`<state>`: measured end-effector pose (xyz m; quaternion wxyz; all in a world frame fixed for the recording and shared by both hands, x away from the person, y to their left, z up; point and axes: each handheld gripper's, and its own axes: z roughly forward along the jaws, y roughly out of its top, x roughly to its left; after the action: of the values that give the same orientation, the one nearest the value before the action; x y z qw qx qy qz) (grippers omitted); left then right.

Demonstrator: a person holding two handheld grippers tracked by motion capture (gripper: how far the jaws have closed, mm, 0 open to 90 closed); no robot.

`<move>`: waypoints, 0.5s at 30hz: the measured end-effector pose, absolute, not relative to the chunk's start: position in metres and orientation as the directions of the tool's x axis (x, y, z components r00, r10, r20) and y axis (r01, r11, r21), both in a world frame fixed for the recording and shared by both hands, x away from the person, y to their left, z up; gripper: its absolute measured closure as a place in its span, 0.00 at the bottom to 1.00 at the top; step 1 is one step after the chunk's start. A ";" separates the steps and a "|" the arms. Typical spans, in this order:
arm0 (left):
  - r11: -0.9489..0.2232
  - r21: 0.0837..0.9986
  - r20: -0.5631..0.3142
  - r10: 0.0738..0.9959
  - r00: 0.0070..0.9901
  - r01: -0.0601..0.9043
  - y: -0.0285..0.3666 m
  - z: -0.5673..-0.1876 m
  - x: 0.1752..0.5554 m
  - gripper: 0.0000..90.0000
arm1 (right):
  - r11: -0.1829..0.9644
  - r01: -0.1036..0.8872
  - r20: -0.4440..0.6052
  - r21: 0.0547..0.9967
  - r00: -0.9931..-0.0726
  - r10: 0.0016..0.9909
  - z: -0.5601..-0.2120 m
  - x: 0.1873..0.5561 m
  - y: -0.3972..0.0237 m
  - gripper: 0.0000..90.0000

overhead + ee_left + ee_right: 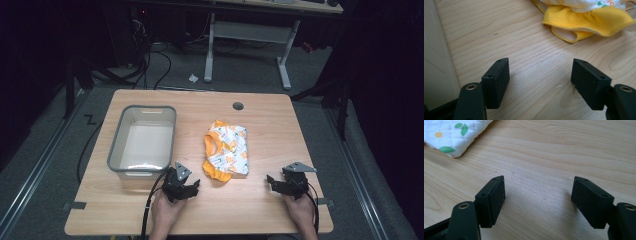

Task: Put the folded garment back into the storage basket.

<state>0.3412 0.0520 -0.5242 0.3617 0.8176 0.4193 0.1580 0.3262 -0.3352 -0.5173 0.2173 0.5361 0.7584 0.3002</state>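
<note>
A folded white garment [227,149] with orange trim and small printed patches lies in the middle of the wooden table [270,125]. My left gripper [186,187] rests low on the table just left of it, jaws open and bare; the left gripper view has the garment's orange hem [586,23] ahead of the open left gripper [540,77]. My right gripper [282,185] sits near the front right, open and holding nothing. In the right gripper view a quilted white corner of the garment [456,135] lies at the upper left, well ahead of the right gripper [539,197].
A grey plastic bin [143,141] stands on the table's left half, close behind my left gripper; its pale wall [436,62] runs along the left edge of the left gripper view. A cable hole [238,106] sits near the far edge. Beyond the table stands a white desk frame [247,37].
</note>
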 end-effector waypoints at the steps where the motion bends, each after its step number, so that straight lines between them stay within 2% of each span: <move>1: -0.387 0.724 -0.045 0.800 0.598 0.571 0.052 -0.524 0.341 0.35 | 0.245 0.683 -0.008 0.688 -0.331 0.944 -0.517 0.326 -0.335 0.30; 15: -0.382 0.725 -0.044 0.805 0.592 0.573 0.051 -0.524 0.341 0.35 | 0.243 0.683 -0.008 0.689 -0.328 0.944 -0.517 0.326 -0.335 0.31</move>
<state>0.3408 0.0512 -0.5243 0.3612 0.8158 0.4223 0.1602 0.3263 -0.3351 -0.5174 0.2177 0.5370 0.7577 0.3002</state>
